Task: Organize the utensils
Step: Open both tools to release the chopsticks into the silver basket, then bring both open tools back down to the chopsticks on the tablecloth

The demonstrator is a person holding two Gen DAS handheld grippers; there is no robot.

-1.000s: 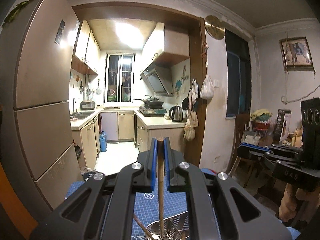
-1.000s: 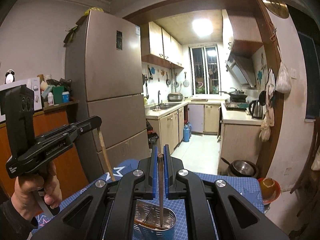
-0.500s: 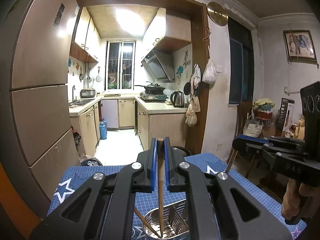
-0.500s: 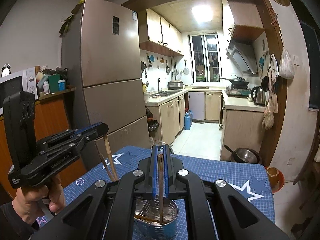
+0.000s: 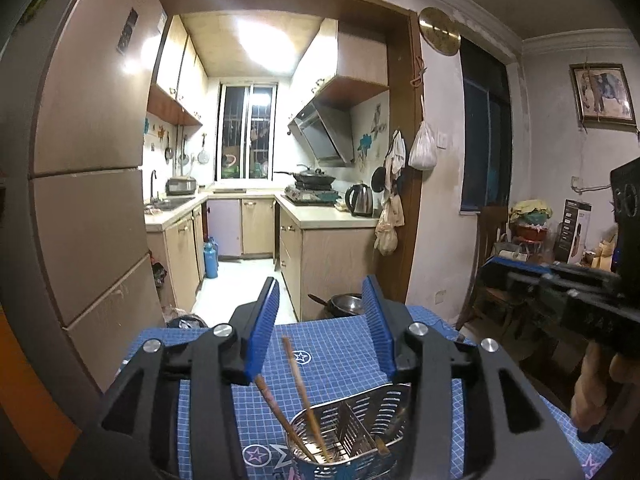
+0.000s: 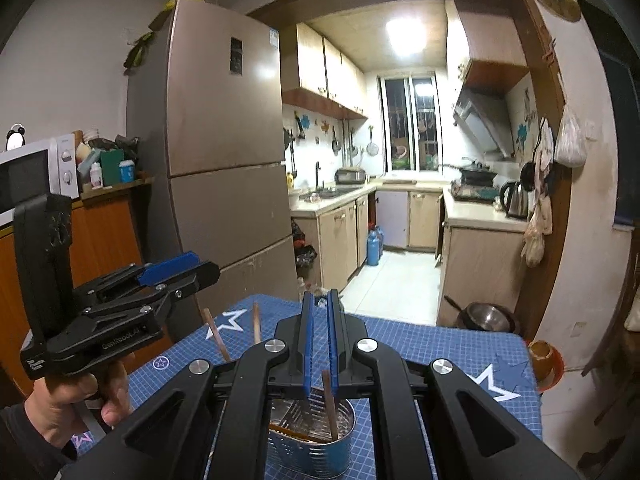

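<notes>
A perforated metal utensil holder stands on the blue grid mat. Two wooden chopsticks lean in its left compartment. My left gripper is open and empty above the holder. In the right wrist view, the holder sits below my right gripper. Its blue pads are slightly apart, and a chopstick stands loose in the holder just below them. Two more chopstick ends stick up at the left. The left gripper also shows in the right wrist view.
A tall brown fridge stands beyond the table's far left. A metal pot sits on the floor past the far edge. An orange bowl is by the table's right edge. The kitchen lies straight ahead.
Both grippers have opened and let go of their chopsticks, which now rest in the holder. The left jaws spread wide, the right only a little. Both grippers tilted further down toward the table.
</notes>
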